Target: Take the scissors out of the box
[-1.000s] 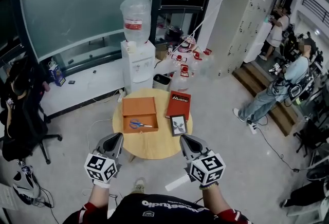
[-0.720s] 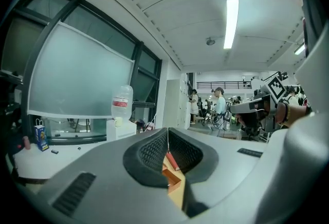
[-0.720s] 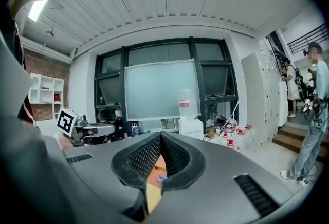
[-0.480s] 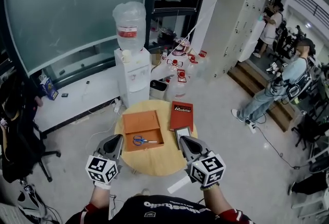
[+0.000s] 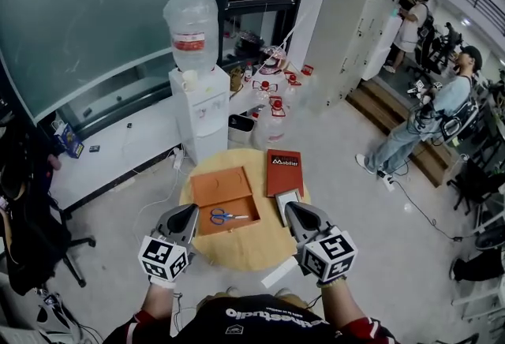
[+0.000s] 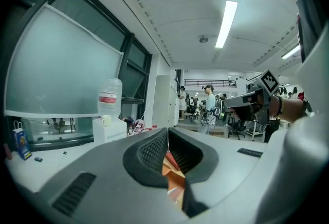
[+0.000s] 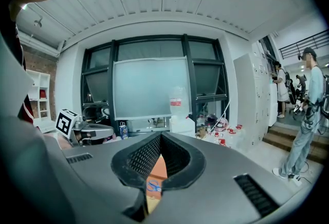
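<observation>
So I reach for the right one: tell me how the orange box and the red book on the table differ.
The orange box lies open with scissors inside; the red book is closed, with white print on top. The box covers more of the table than the book. The box sits left, the book right. Both lie flat on the round table.

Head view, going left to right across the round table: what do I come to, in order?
open orange box, with the blue-handled scissors lying inside it → red book. The small item just in front of the book overlaps it, so I've left it out.
</observation>
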A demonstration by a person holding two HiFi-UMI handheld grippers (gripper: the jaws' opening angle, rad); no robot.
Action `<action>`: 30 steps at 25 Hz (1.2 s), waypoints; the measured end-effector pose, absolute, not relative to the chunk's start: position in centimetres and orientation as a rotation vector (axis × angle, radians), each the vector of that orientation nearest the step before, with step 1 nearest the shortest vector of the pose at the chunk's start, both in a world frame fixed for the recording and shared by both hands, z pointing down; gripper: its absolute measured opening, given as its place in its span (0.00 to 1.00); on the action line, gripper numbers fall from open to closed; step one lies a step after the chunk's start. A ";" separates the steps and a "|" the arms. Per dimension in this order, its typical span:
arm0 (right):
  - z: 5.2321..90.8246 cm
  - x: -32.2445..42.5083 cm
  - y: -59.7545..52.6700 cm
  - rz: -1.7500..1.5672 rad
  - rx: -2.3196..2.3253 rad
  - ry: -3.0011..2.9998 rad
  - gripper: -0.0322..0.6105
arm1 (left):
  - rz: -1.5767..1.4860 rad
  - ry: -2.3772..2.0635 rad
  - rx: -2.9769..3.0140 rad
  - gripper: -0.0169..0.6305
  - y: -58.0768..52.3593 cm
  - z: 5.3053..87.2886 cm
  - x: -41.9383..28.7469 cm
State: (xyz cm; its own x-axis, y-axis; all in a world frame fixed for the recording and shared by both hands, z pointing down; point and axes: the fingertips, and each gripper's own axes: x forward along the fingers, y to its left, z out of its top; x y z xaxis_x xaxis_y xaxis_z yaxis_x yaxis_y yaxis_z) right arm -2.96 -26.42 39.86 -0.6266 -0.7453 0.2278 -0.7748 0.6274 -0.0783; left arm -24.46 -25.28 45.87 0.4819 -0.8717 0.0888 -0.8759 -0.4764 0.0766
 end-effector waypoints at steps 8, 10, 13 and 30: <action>40.8 -2.9 -27.4 0.269 1.221 -2.702 0.09 | 0.019 -1.534 2.566 0.06 -26.4 47.0 -23.6; 40.7 -2.7 -27.8 0.275 1.215 -2.711 0.09 | 0.031 -1.543 2.579 0.06 -26.7 46.4 -23.4; 40.9 -2.6 -28.4 0.285 1.208 -2.721 0.09 | 0.053 -1.567 2.611 0.06 -27.1 45.3 -23.2; 41.8 -1.5 -28.3 0.311 1.220 -2.702 0.09 | 0.185 -1.380 2.802 0.26 -28.7 46.1 -20.0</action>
State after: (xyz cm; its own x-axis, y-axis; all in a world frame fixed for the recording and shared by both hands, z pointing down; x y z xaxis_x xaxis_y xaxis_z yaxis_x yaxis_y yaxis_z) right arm -1.48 -28.26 41.80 -0.6544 -0.7204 0.2298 -0.7537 0.6458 -0.1222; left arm -20.05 -28.74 46.11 0.6038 -0.7893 0.1114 -0.7908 -0.6107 -0.0406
